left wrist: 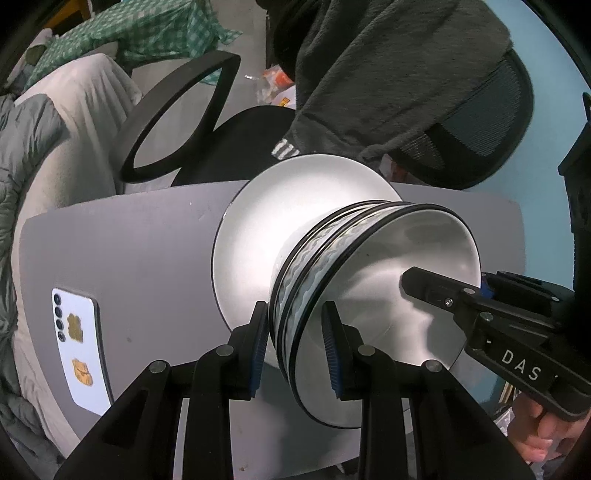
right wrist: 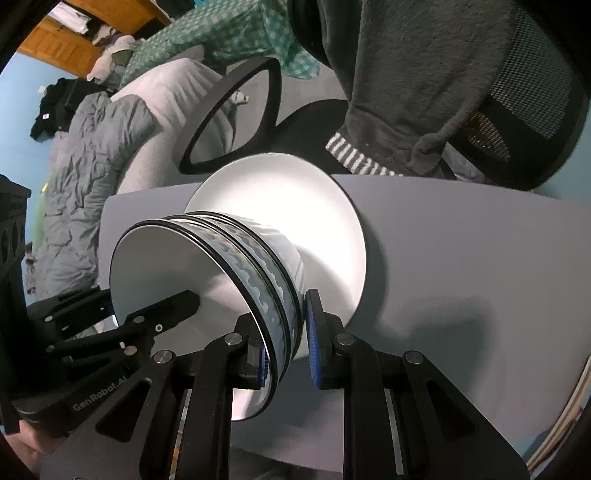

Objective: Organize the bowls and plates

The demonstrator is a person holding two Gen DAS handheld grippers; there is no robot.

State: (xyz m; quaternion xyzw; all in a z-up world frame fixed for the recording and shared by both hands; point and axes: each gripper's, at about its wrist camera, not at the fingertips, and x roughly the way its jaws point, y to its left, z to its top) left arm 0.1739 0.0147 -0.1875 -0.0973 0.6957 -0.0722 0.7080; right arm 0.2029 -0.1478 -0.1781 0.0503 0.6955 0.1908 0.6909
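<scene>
The stacked bowls [left wrist: 332,266] [right wrist: 236,266], white inside with black rims and a blue wave band, are sitting over the white plate [left wrist: 295,206] [right wrist: 295,199] on the grey tabletop [left wrist: 147,258] [right wrist: 461,258]. The left claw [left wrist: 295,347] is clamping the rims on one side, one pad inside, one outside. The right claw [right wrist: 286,354] is nearly closed, pinching the opposite rims the same way. Only the left view is showing a white phone [left wrist: 83,347] lying on the tabletop; only the right view is showing wooden furniture [right wrist: 85,33] beyond the black chair [left wrist: 177,118] [right wrist: 229,118].
</scene>
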